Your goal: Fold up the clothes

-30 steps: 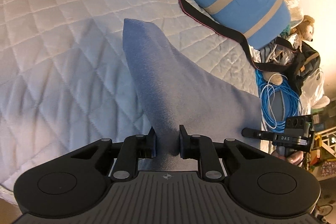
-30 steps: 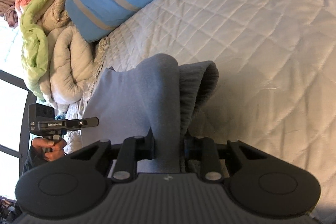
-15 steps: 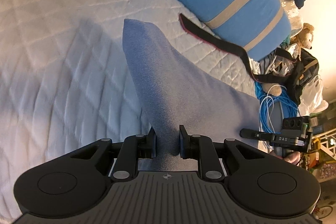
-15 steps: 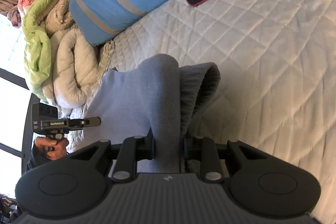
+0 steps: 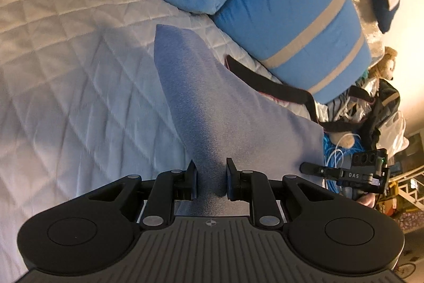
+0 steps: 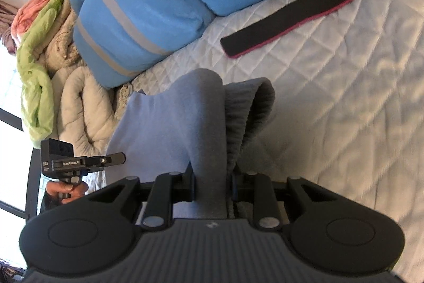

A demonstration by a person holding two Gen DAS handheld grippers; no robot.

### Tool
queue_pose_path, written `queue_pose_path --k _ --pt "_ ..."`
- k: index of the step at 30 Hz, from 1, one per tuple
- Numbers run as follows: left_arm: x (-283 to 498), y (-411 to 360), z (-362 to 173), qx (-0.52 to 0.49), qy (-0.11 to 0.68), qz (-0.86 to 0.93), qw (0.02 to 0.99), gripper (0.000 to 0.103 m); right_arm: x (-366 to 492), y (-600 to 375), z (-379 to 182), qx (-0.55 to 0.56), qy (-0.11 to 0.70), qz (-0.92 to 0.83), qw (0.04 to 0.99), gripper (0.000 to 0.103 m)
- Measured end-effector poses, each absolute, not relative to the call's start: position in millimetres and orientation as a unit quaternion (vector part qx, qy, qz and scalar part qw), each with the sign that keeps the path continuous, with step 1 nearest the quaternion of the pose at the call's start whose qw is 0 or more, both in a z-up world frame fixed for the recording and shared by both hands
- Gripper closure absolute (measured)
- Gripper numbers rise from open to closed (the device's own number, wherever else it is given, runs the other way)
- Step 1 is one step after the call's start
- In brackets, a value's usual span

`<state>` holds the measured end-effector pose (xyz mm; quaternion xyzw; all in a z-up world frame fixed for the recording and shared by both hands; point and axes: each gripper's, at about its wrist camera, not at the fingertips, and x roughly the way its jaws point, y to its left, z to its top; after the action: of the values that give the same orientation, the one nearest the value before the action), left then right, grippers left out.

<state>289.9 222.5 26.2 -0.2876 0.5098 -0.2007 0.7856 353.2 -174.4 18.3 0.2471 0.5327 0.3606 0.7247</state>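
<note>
A grey-blue fleece garment (image 5: 212, 108) hangs stretched between my two grippers above a white quilted bed (image 5: 66, 70). My left gripper (image 5: 210, 181) is shut on one edge of it. My right gripper (image 6: 212, 182) is shut on the other edge, where a ribbed cuff or hem (image 6: 251, 108) bunches up. The garment also shows in the right wrist view (image 6: 169, 123). The right gripper shows at the right of the left wrist view (image 5: 344, 173), and the left gripper at the left of the right wrist view (image 6: 79, 161).
Blue pillows with grey stripes (image 5: 278, 17) lie along the far side of the bed. A black strap with a pink edge (image 6: 304, 12) lies on the quilt. Rolled beige and green bedding (image 6: 53, 86) is at one end; a plush toy, bags and blue cable (image 5: 371, 97) at the other.
Both grippers have moved with the garment toward the blue pillows, which now fill more of each view. The grip on the garment is unchanged.
</note>
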Motion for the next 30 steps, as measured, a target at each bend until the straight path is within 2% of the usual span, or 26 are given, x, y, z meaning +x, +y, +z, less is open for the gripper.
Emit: queue_pose_path --k 9,12,13,14,15,16,17,18,23,30 --pt "343 223 16 -0.277 0.519 -0.180 0.788 0.085 402 -161 13 0.244 0.537 0.349 0.728 0.078" --pt "355 225 -1 -0.285 0.536 -0.171 0.776 0.081 414 -161 -3 0.256 0.553 0.336 0.718 0.076" --pt "358 228 -5 -0.289 0.539 -0.165 0.773 0.077 418 -162 -11 0.262 0.558 0.331 0.714 0.068" --pt "359 230 -10 -0.292 0.541 -0.161 0.772 0.071 419 -164 -17 0.267 0.559 0.321 0.716 0.047" --pt "357 234 -13 -0.293 0.540 -0.160 0.773 0.066 420 -167 -22 0.272 0.560 0.311 0.718 0.038" --pt "356 237 -16 -0.294 0.539 -0.159 0.773 0.055 421 -170 -27 0.276 0.560 0.301 0.721 0.030" --pt "355 241 -19 -0.297 0.537 -0.158 0.773 0.048 419 -174 -30 0.289 0.556 0.308 0.716 0.028" --pt "353 245 -22 -0.307 0.533 -0.159 0.773 0.046 416 -178 -32 0.300 0.553 0.314 0.711 0.026" --pt "332 264 -37 -0.375 0.516 -0.164 0.753 0.046 397 -185 -34 0.309 0.548 0.344 0.697 0.020" --pt "302 264 -48 -0.396 0.498 -0.183 0.750 0.045 366 -193 -32 0.305 0.545 0.358 0.693 0.019"
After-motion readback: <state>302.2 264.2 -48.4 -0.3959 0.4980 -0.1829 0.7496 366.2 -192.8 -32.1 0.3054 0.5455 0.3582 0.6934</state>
